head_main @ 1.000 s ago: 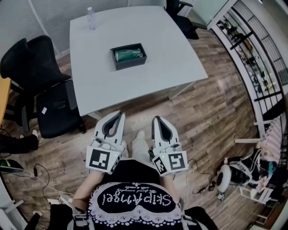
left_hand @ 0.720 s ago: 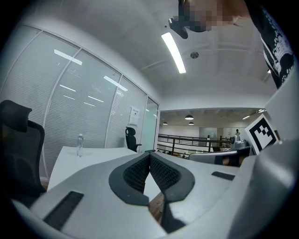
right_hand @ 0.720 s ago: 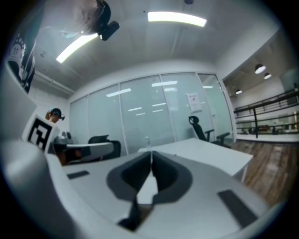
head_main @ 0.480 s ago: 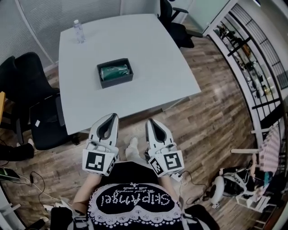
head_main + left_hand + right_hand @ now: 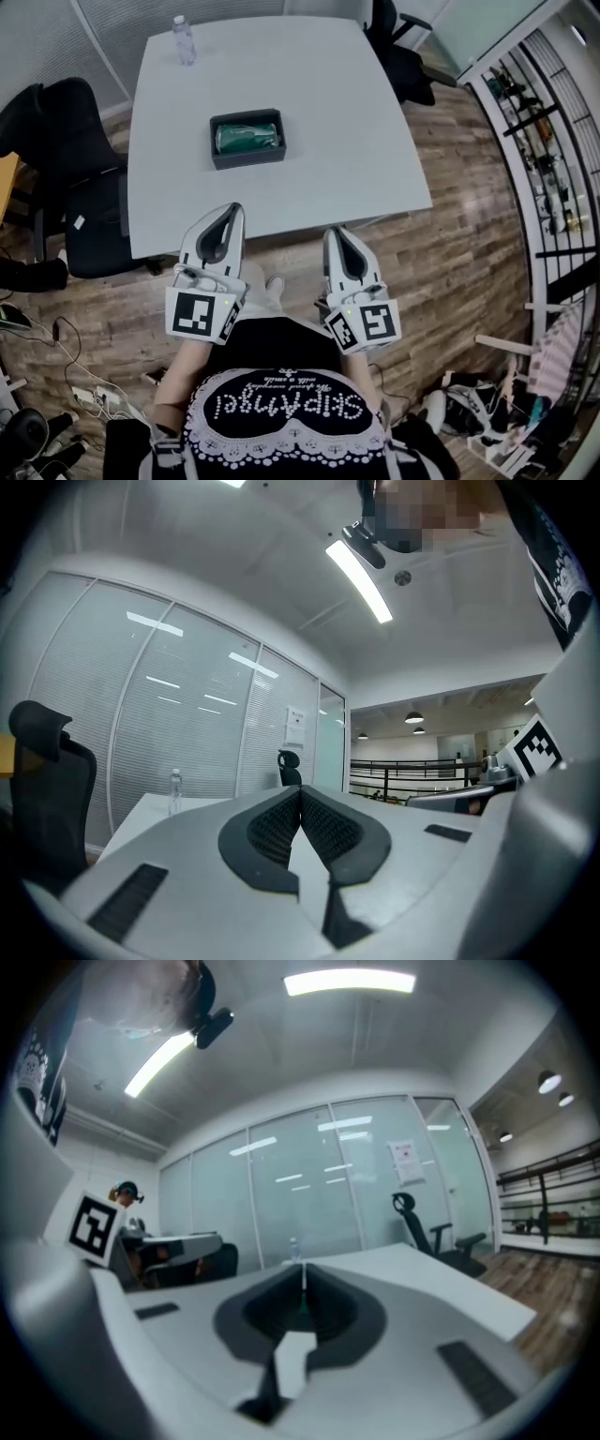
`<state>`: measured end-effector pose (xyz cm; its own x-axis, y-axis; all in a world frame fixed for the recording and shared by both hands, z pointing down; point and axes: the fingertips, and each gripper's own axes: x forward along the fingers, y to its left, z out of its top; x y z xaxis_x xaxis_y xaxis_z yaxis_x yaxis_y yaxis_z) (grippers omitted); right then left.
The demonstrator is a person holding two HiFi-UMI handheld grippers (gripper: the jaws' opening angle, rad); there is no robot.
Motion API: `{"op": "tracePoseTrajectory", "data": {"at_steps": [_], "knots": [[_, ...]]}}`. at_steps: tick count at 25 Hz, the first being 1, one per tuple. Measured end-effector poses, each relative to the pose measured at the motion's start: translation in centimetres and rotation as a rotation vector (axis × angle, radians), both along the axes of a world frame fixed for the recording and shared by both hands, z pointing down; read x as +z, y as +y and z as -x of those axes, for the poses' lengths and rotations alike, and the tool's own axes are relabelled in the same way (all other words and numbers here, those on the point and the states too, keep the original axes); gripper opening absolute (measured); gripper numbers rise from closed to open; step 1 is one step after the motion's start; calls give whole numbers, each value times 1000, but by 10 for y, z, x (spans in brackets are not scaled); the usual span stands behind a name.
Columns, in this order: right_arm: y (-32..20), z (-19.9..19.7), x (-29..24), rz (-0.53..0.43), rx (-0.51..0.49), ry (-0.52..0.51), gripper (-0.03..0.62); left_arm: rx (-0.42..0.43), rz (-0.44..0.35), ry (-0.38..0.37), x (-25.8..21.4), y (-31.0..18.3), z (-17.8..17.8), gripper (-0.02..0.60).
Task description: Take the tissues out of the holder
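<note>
Holding your white left gripper [image 5: 231, 208] and white right gripper [image 5: 336, 232] low before you, you have both pairs of jaws pressed together, empty. At twelve o'clock, well apart, the black rectangular holder [image 5: 247, 160] on the pale grey table [image 5: 356, 122] contains the green tissue pack [image 5: 248, 138].

Head view overhead, others low — table [image 5: 356, 122] shared

Holder [image 5: 249, 158] on table [image 5: 352, 141] — tissues [image 5: 247, 137] inside
</note>
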<state>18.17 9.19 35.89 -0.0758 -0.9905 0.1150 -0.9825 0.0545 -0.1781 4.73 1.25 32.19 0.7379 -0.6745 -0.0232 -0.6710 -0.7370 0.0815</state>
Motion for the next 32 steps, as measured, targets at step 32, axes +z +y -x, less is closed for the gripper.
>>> {"op": "tracePoseTrajectory", "data": {"at_steps": [32], "knots": [[-186, 29, -2, 47, -145, -3, 32, -113, 84, 5, 18, -161, 28, 23]]}}
